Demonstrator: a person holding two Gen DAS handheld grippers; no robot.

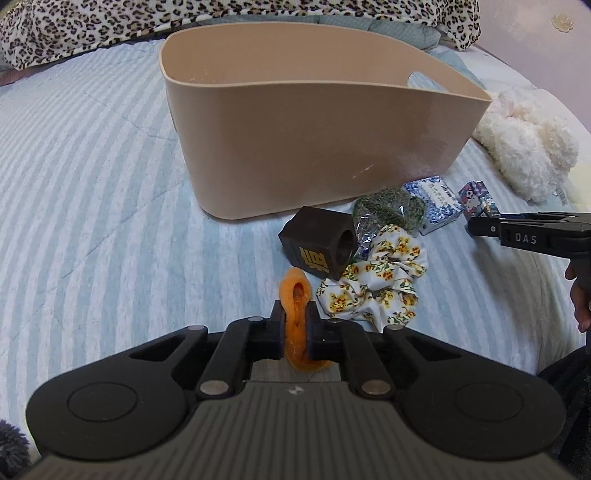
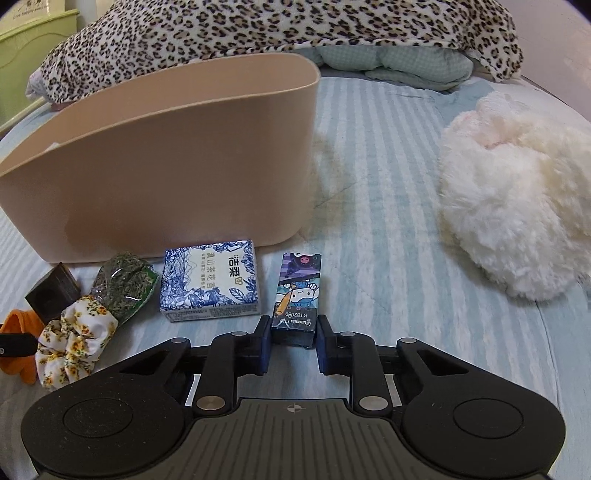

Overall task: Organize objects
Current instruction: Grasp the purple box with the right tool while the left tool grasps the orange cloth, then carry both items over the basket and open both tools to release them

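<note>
My left gripper (image 1: 295, 325) is shut on an orange fuzzy hair tie (image 1: 297, 295), low over the striped bed. Ahead stands a beige basket (image 1: 314, 147), open and empty as far as I see. Beside it lie a dark brown cube (image 1: 317, 247), a floral scrunchie (image 1: 380, 280), a green tea packet (image 1: 388, 210) and a blue-white tissue pack (image 1: 436, 203). My right gripper (image 2: 293, 341) is open, its pads either side of the near end of a purple cartoon box (image 2: 297, 295), which lies on the bed. The basket (image 2: 166, 166) stands behind it to the left.
A white plush toy (image 2: 517, 203) lies on the right of the bed. A leopard-print blanket (image 2: 277, 29) is heaped along the back. The tissue pack (image 2: 210, 284), tea packet (image 2: 125, 288), scrunchie (image 2: 74, 339) and cube (image 2: 51, 295) line up left of the right gripper.
</note>
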